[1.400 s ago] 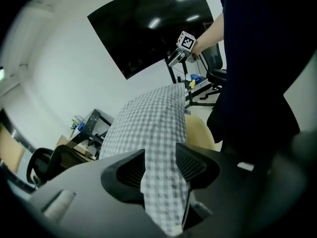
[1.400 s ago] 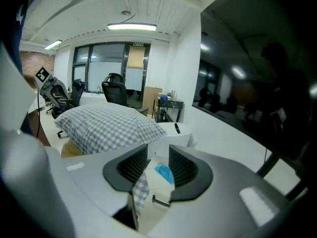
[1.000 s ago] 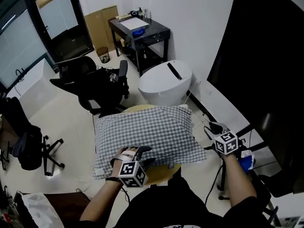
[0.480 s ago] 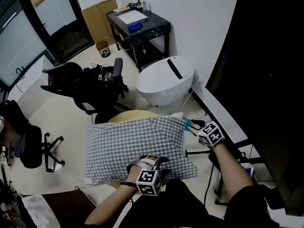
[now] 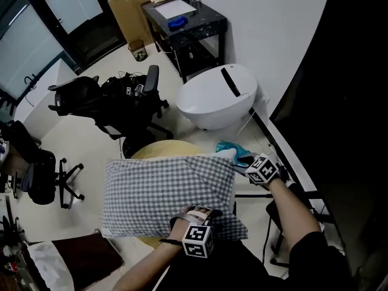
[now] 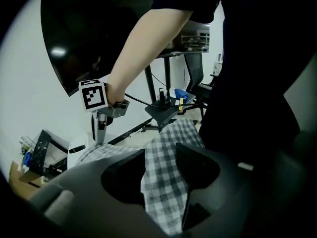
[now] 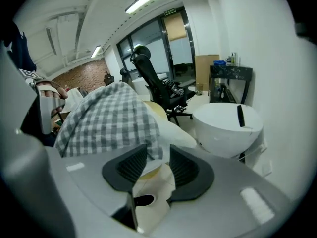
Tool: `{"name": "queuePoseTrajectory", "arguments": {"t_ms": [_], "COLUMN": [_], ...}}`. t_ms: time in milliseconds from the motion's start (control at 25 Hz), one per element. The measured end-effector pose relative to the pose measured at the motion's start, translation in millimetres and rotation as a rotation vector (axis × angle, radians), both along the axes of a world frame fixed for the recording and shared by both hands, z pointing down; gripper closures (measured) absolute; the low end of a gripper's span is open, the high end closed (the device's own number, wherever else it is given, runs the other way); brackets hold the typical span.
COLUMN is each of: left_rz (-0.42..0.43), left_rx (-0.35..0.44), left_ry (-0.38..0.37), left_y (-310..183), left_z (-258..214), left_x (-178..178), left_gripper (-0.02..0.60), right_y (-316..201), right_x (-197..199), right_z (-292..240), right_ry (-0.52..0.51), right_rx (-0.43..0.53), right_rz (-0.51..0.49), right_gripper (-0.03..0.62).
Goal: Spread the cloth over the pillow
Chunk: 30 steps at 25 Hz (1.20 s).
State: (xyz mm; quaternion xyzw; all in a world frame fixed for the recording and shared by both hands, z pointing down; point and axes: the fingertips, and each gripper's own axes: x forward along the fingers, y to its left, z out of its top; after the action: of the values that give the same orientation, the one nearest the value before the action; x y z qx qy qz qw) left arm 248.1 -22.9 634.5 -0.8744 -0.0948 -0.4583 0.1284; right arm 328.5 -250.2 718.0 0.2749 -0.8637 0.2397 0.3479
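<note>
The left gripper (image 6: 161, 180) and right gripper (image 7: 157, 163) jaws each pinch the checked cloth (image 5: 163, 190) covering the pillow (image 7: 181, 137).

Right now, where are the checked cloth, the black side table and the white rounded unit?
checked cloth (image 5: 163, 187), head view, its middle.
black side table (image 5: 205, 22), head view, bare part of its top.
white rounded unit (image 5: 209, 99), head view, its curved top.

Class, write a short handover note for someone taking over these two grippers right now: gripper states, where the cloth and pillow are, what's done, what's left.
Left gripper: shut on the checked cloth at its near edge.
Right gripper: shut on the cloth's far right corner.
The cloth is draped over the pillow on the round table.
Done: pillow mostly covered.
Left: probably cover the white corner by the right gripper, smooth, release.
</note>
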Motion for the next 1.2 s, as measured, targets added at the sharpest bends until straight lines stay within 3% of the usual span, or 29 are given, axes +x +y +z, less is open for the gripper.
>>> {"name": "queuePoseTrajectory", "arguments": {"t_ms": [120, 240, 280, 480, 760, 920, 1200], "left_rz": [-0.017, -0.028, -0.032, -0.032, -0.019, -0.022, -0.022], "left_rx": [-0.025, -0.045, -0.052, -0.101, -0.177, -0.187, -0.205], "left_ry": [-0.017, -0.025, -0.023, -0.026, -0.059, -0.064, -0.072], "left_y": [-0.2, 0.3, 0.5, 7.2, 18.0, 18.8, 20.3], "left_z": [8.2, 13.0, 13.8, 18.3, 28.8, 32.7, 40.1], "left_x": [-1.7, -2.5, -2.1, 1.6, 3.0, 4.9, 8.2], "left_gripper": [0.397, 0.397, 0.397, 0.397, 0.397, 0.397, 0.397], "right_y": [4.0, 3.7, 1.7, -12.8, -64.0, -93.2, -112.8], "right_x": [-10.4, -15.4, -15.0, -4.9, 17.2, 19.0, 13.3], "right_z": [4.9, 4.3, 3.2, -9.6, -39.5, -46.2, -20.4], "right_ry": [-0.018, -0.011, 0.003, 0.12, 0.203, 0.265, 0.36], "right_rx": [-0.021, 0.002, 0.019, 0.112, 0.195, 0.234, 0.179], "right_rz": [-0.07, -0.105, -0.11, -0.127, -0.033, -0.043, -0.141], "right_gripper": [0.45, 0.565, 0.576, 0.582, 0.583, 0.583, 0.582]}}
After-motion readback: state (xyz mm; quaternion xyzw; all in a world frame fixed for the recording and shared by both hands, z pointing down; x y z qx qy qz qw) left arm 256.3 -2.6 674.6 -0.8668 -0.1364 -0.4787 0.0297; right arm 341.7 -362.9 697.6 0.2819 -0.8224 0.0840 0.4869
